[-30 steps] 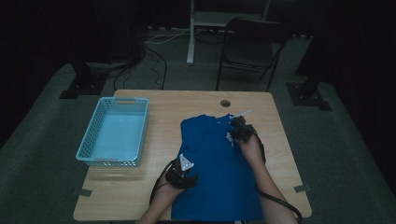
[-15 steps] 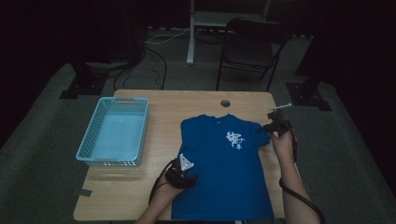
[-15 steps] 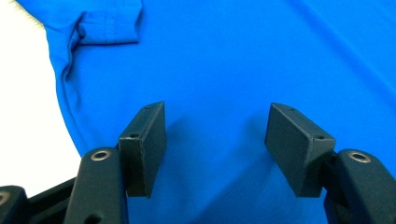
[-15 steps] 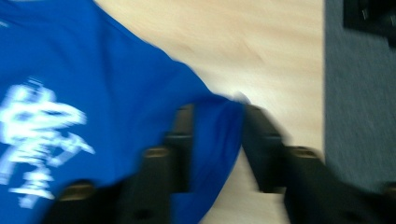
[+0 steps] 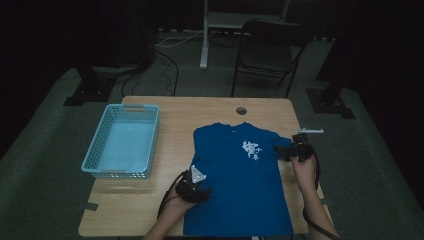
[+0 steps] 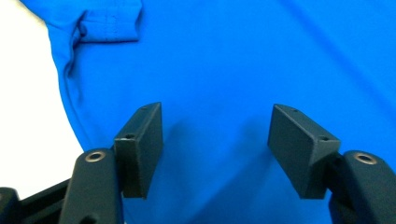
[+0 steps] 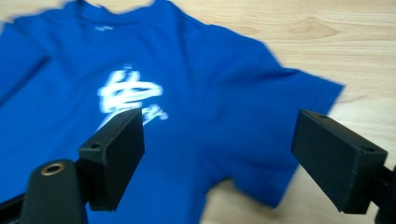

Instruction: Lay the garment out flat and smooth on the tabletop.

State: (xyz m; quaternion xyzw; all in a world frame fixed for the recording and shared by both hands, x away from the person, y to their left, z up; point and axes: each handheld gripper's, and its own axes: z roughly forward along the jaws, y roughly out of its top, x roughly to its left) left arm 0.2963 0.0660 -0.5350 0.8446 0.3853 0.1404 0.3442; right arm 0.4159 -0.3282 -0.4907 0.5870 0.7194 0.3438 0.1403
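- Blue basket (image 5: 122,142) stands at the table's (image 5: 210,110) left, well apart from the work.
- Left gripper (image 5: 196,186), jaws apart, rests on the blue T-shirt's (image 5: 235,190) left edge.
- T-shirt lies spread flat, print up.
- Right gripper (image 5: 296,150) has just been opening beside the right sleeve (image 7: 299,93), nothing clamped.
- Spreading looks finished; folding likely follows, needing fresh grips.

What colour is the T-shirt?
Blue T-shirt with a white print; clearest in the right gripper view.
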